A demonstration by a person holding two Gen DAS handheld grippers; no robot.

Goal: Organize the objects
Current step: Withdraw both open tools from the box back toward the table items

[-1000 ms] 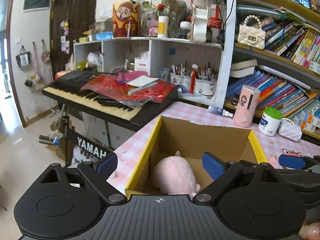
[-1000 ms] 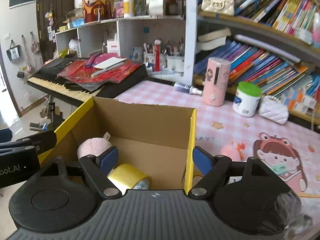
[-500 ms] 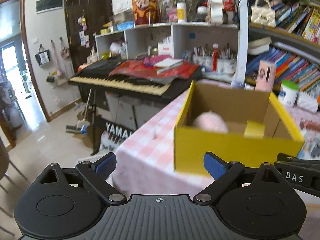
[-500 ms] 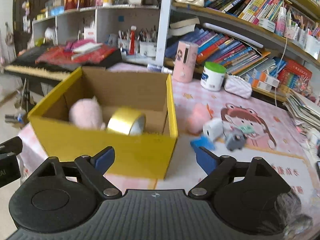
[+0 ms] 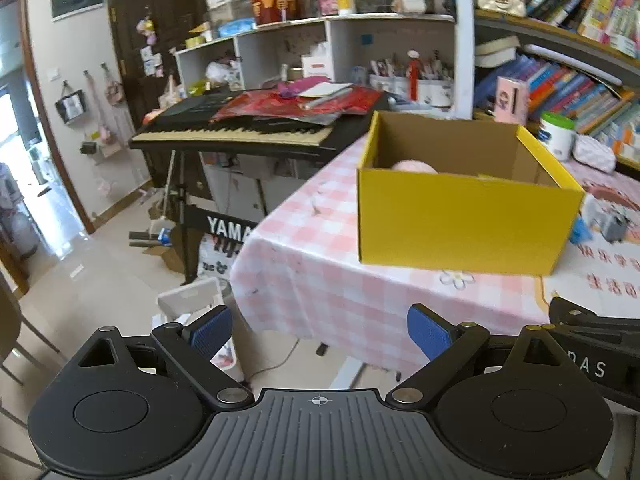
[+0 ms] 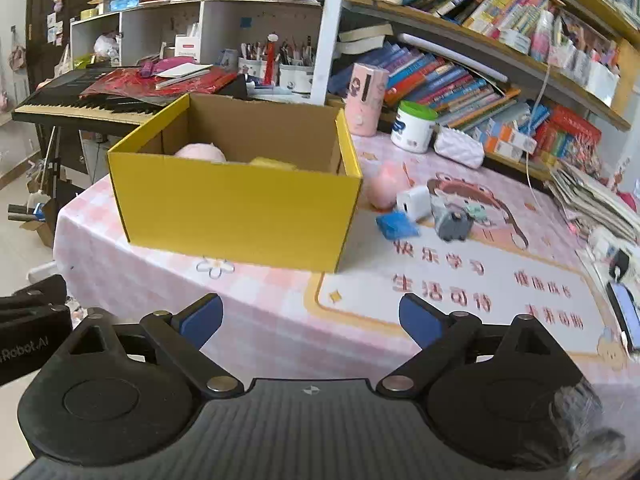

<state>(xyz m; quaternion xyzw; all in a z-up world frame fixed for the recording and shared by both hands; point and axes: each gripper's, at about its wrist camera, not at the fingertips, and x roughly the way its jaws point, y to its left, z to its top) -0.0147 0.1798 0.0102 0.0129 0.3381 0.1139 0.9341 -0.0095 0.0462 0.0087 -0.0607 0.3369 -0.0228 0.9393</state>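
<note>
Yellow box [image 6: 240,208] stands on the pink checked table [image 6: 280,320], open at the top. Inside it only the top of a pink soft toy [image 6: 200,152] and a bit of something yellow [image 6: 272,162] show above the front wall; the rest is hidden. Right gripper [image 6: 310,316] has just been opening, nothing between its jaws. Left gripper [image 5: 320,330] is wide and empty too. Beside the box lie small blurred things [image 6: 416,208].

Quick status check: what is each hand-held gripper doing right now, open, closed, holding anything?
Left hand-held gripper: open, nothing between its jaws.
Right hand-held gripper: open and empty; its jaws have just been opening wider.
</note>
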